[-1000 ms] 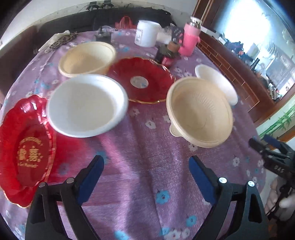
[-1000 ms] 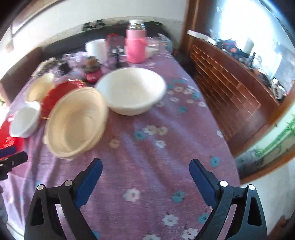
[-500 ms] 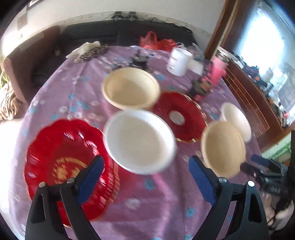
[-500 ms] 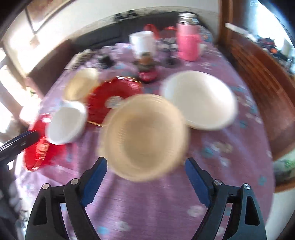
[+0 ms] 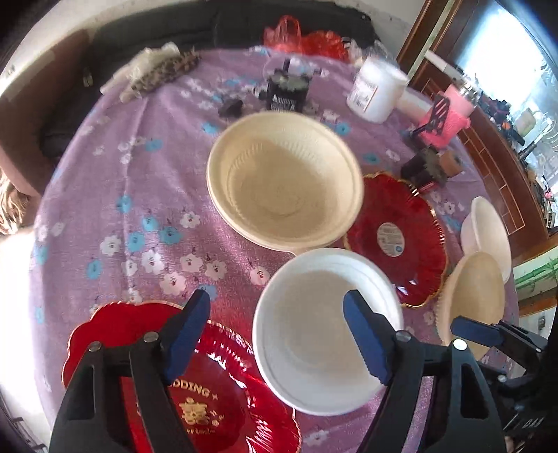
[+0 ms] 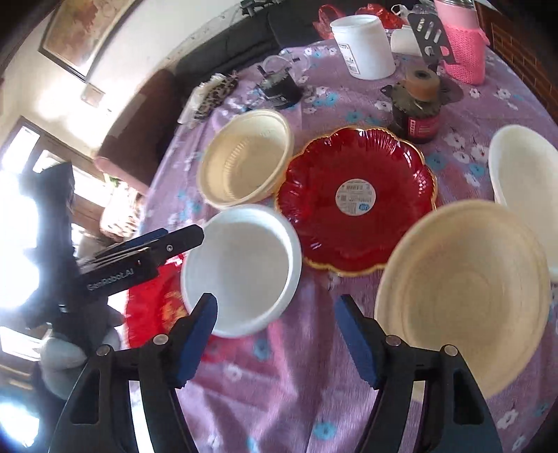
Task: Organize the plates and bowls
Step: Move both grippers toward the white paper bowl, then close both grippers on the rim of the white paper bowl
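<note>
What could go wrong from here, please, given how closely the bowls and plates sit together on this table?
1. The left claw, closing, straddles the near white bowl's rim; its left finger hangs over the red wedding plate and may catch it.
2. The near cream bowl sits toward the table edge and a nudge might push it off.
3. Both claws are close; they could collide.

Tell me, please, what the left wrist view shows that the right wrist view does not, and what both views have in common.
Only the left wrist view shows the gold lettering on the near red plate clearly. Only the right wrist view shows a framed picture on the wall and the brown tape roll on the dark jar from above. Both share the white bowl, two cream bowls, the stickered red plate and the purple flowered tablecloth.
</note>
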{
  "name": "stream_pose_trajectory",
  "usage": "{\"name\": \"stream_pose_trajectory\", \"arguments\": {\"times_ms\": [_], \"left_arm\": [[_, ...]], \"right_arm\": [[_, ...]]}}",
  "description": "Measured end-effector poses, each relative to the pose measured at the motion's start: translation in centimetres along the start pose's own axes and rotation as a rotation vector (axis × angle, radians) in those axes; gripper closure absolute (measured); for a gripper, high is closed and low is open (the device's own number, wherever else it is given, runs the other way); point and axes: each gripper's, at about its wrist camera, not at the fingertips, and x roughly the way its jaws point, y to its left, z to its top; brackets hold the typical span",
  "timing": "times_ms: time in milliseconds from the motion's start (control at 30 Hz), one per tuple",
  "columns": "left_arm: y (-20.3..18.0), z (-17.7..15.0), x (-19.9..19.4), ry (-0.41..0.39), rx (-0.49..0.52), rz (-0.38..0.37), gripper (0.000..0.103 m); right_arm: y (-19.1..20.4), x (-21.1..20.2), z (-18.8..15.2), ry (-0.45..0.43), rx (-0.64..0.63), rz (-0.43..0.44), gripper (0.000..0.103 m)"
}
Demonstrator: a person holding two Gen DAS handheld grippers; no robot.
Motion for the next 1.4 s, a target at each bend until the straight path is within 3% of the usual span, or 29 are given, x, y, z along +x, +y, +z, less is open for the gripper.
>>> {"name": "stream_pose_trajectory", "arguments": {"times_ms": [300, 500, 600, 633, 667, 700, 833, 967, 1167, 1400], "left_arm": [[0.1, 0.7, 3.4, 0.108, 0.045, -0.077, 0.027], [0.2, 0.3, 4.8, 0.158, 0.051, -0.106, 0.058], [0.4, 0.2, 4.8, 0.153, 0.044, -0.109, 0.069], [0.4, 0.2, 4.8, 0.148, 0.041, -0.117, 0.080], [0.3, 0.3, 4.9, 0.149, 0.035, -0.125, 0.083], [0.5, 0.3, 4.9, 0.147, 0.030, -0.124, 0.085], [1.1, 0.2, 4.4, 0.126, -0.006, -0.156, 0.086], [0.6, 0.1, 2.3, 0.081, -0.009, -0.189, 0.086], [0.9, -0.9, -2.0, 0.007, -0.031, -0.175, 0.086], [4.8, -3.5, -6.9, -0.079, -0.164, -0.102, 0.086]], "right_arm": [[0.4, 3.8, 0.6, 0.039, 0.014, -0.090, 0.028], [0.5, 5.1, 0.3, 0.054, 0.030, -0.117, 0.029], [0.6, 5.8, 0.2, 0.067, 0.034, -0.121, 0.043], [0.6, 6.0, 0.1, 0.075, 0.037, -0.118, 0.056], [0.5, 6.2, 0.1, 0.083, 0.044, -0.113, 0.069], [0.4, 6.3, 0.0, 0.082, 0.053, -0.121, 0.072], [0.2, 5.2, 0.1, 0.049, 0.064, -0.122, 0.087], [0.9, 2.5, 0.5, -0.018, 0.050, -0.126, 0.087], [3.1, -0.9, 1.1, -0.094, 0.010, -0.110, 0.087], [8.3, 0.1, 0.4, -0.072, -0.087, -0.034, 0.087]]}}
